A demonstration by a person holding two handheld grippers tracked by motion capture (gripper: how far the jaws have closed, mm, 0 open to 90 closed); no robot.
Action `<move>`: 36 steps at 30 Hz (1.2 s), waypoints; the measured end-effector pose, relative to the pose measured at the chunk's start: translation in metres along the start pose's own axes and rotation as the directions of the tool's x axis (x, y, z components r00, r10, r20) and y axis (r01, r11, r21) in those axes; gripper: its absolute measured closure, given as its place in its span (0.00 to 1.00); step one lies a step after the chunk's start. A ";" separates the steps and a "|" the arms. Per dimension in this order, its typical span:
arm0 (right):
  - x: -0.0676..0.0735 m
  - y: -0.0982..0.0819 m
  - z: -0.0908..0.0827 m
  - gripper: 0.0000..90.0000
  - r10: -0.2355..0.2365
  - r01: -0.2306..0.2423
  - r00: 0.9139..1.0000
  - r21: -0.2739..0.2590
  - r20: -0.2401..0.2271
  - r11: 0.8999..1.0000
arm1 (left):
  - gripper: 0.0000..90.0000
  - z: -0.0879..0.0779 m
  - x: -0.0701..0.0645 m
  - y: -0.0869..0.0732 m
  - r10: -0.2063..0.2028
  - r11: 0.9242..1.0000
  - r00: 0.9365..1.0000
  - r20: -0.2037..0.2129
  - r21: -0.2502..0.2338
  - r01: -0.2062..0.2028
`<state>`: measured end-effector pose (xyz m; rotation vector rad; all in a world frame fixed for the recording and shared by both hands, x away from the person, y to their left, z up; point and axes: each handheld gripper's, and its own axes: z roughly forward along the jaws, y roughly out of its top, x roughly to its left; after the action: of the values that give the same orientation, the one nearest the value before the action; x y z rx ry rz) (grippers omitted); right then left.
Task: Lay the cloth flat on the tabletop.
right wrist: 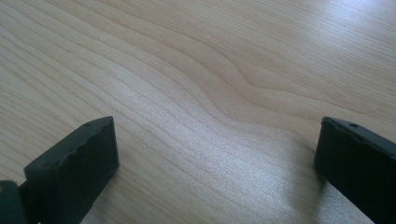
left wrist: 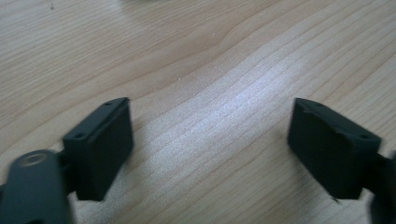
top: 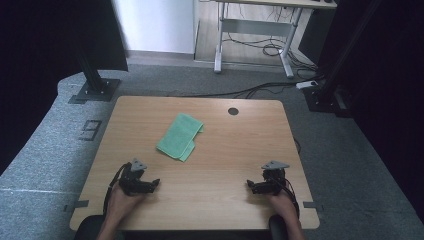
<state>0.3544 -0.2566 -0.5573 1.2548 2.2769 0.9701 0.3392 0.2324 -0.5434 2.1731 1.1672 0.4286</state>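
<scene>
A folded green cloth [top: 180, 136] lies on the wooden table [top: 230, 145], left of centre toward the back. My left gripper [top: 155, 183] rests near the front left edge, held by a hand, well short of the cloth. Its jaws stand apart over bare wood with nothing between them [left wrist: 210, 149]. My right gripper [top: 250, 186] sits near the front right edge, also in a hand. Its jaws are wide apart over bare wood [right wrist: 215, 163].
A round black cable hole [top: 233, 111] sits near the table's back edge. Black frame posts [top: 92, 75] stand on the grey carpet behind the table, with cables [top: 260, 90] on the floor. A desk frame [top: 255, 35] stands farther back.
</scene>
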 end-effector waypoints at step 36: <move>0.000 0.000 0.000 0.00 0.000 0.000 1.000 0.000 0.000 1.000 | 0.74 0.035 -0.018 0.096 0.078 0.995 0.987 0.137 -0.069 -0.069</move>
<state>0.3544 -0.2566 -0.5573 1.2549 2.2771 0.9699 0.4081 0.1650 -0.5062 2.1587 0.9865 0.3348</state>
